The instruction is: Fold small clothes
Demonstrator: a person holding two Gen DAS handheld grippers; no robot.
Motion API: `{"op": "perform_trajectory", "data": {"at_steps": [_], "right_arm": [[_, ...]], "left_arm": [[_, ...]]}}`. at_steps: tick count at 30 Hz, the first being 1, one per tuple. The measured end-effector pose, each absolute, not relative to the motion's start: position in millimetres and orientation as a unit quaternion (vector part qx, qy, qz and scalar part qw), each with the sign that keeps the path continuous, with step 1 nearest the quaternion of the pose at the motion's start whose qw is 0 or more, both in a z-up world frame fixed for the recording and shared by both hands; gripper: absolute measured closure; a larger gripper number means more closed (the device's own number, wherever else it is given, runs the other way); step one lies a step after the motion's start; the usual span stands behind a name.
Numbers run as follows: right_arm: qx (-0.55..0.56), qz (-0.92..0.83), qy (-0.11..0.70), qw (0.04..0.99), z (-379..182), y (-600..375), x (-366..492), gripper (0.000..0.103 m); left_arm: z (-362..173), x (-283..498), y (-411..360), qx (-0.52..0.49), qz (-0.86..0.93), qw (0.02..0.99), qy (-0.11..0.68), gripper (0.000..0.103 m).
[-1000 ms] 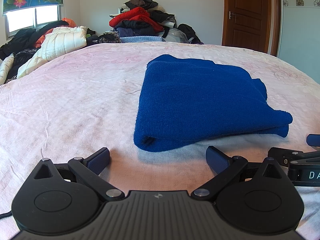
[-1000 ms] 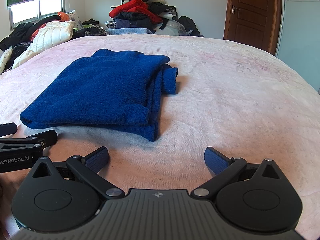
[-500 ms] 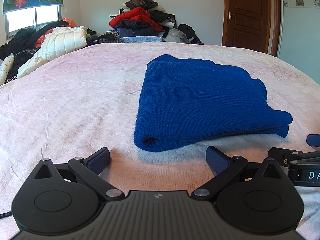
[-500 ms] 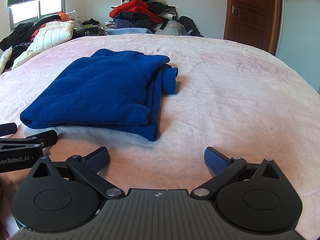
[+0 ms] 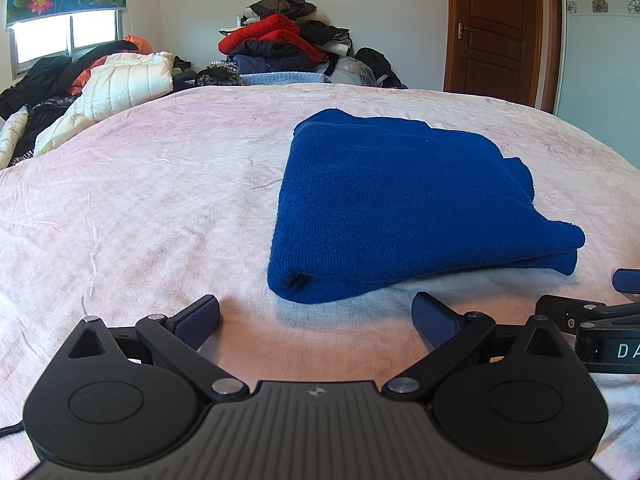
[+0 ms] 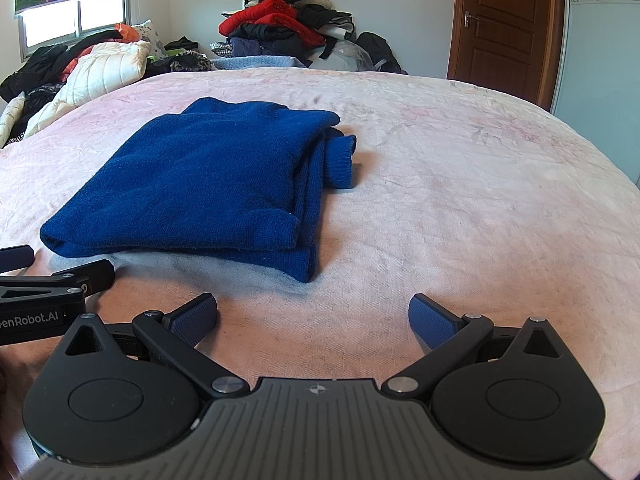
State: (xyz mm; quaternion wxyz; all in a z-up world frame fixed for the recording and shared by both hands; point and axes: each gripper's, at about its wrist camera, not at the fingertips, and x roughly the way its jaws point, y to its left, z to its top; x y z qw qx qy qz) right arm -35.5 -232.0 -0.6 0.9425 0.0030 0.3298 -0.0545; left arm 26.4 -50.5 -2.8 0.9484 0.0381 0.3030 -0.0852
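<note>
Left wrist view showed the blue sweater (image 5: 400, 208) lying folded into a thick rectangle on the pink bedsheet (image 5: 140, 208), near the front edge of the bed and a little right of centre. Its rounded fold faced the camera, and the layered edges sat along its right side. In the right wrist view the same sweater (image 6: 208, 184) lay to the left, with a ribbed cuff (image 6: 342, 160) poking out from the stacked layers on its right edge.

The left hand-held gripper (image 5: 316, 316) rested low just in front of the sweater, its blue-padded fingers spread wide and holding nothing, not touching the cloth. The right hand-held gripper (image 6: 314, 314) sat beside it, likewise spread wide and empty, over bare sheet to the right of the sweater's near corner.

Beyond the bed stood a heap of clothes (image 5: 288, 48) against the far wall, a white quilted jacket (image 5: 120, 84) at the left under the window (image 5: 68, 36), and a brown door (image 5: 496, 28) at the right.
</note>
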Motion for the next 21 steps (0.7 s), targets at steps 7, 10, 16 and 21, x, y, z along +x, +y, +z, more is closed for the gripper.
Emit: {"op": "perform_trajectory", "data": {"at_steps": [7, 10, 16, 21], "right_arm": [[0.003, -0.055, 0.330, 0.942, -0.7, -231.9, -35.9, 0.001], [0.003, -0.055, 0.330, 0.943, -0.6, -231.8, -35.9, 0.001], [0.004, -0.054, 0.330, 0.943, -0.6, -231.8, -36.0, 0.001], [0.004, -0.054, 0.329, 0.943, -0.3, -231.5, -36.4, 0.001]], "left_arm": [[-1.8, 26.2, -50.2, 0.036, -0.088, 0.947, 0.307, 0.000], [-1.5, 26.7, -50.9, 0.037, -0.088, 0.946, 0.308, 0.000], [-1.8, 25.2, -52.5, 0.030, -0.086, 0.948, 0.305, 0.000], [-2.1, 25.0, -54.8, 0.033, -0.083, 0.948, 0.306, 0.000]]}}
